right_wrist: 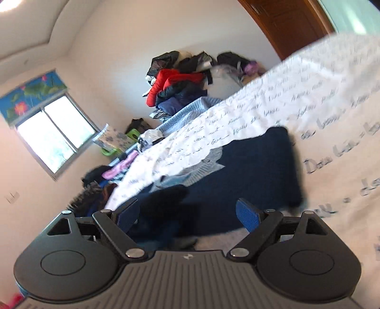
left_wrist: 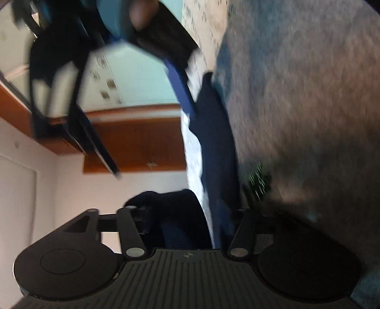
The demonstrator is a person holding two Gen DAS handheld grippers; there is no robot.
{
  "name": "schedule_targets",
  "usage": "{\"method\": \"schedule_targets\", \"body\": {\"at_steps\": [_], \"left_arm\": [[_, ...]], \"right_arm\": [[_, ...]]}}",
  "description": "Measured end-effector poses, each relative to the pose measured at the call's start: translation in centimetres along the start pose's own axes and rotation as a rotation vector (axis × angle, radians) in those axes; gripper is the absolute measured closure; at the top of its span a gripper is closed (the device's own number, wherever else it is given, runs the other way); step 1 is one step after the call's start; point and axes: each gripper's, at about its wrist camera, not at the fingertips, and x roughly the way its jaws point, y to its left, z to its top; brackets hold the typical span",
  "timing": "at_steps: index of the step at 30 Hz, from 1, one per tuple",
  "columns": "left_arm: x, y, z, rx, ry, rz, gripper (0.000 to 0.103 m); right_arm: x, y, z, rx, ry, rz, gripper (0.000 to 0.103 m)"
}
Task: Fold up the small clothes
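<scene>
A navy garment (right_wrist: 249, 171) lies flat on the white script-printed bed sheet (right_wrist: 296, 99), with a grey striped piece (right_wrist: 204, 164) at its far edge. My right gripper (right_wrist: 187, 217) hovers over its near edge, open, blue pads (right_wrist: 247, 218) wide apart and nothing pressed between them. The left wrist view is rolled sideways and blurred. It shows the navy garment (left_wrist: 213, 147) beside a grey fleecy cloth (left_wrist: 296, 107) bearing a small green mark. My left gripper (left_wrist: 187, 214) has its jaws apart, with dark cloth in the gap. No grip shows, and the fingertips are lost in the dark.
A pile of clothes (right_wrist: 180, 78) with a red jacket lies against the far wall. More items lie on the floor under the window (right_wrist: 54, 135). A wooden door (right_wrist: 292, 26) stands at the right. A hand (left_wrist: 142, 14) holds the other tool above the bed.
</scene>
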Motion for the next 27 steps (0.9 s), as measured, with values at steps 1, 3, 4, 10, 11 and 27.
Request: {"method": "schedule_targets", "body": {"at_steps": [1, 3, 4, 10, 11, 27], "left_arm": [[0.1, 0.5, 0.1, -0.02, 0.001, -0.004, 0.035], [0.2, 2.0, -0.2, -0.097, -0.002, -0.064, 0.028], [0.1, 2.5, -0.3, -0.117, -0.007, -0.093, 0.027], [0.4, 5.3, 0.3, -0.206, -0.056, -0.201, 0.005], [1.1, 6.2, 0.3, -0.281, -0.052, -0.266, 0.003], [-2.3, 1.0, 0.4, 0.609, -0.217, -0.12, 0.0]], "right_arm": [[1.0, -0.9, 0.5, 0.055, 0.033, 0.027, 0.014], [3.2, -3.0, 1.5, 0.18, 0.111, 0.057, 0.013], [3.9, -3.8, 1.7, 0.214, 0.14, 0.069, 0.013], [5.1, -4.7, 2.3, 0.233, 0.151, 0.061, 0.013], [5.1, -4.9, 2.4, 0.24, 0.145, 0.053, 0.013], [2.1, 1.3, 4.7, -0.256, 0.035, -0.261, 0.013]]}}
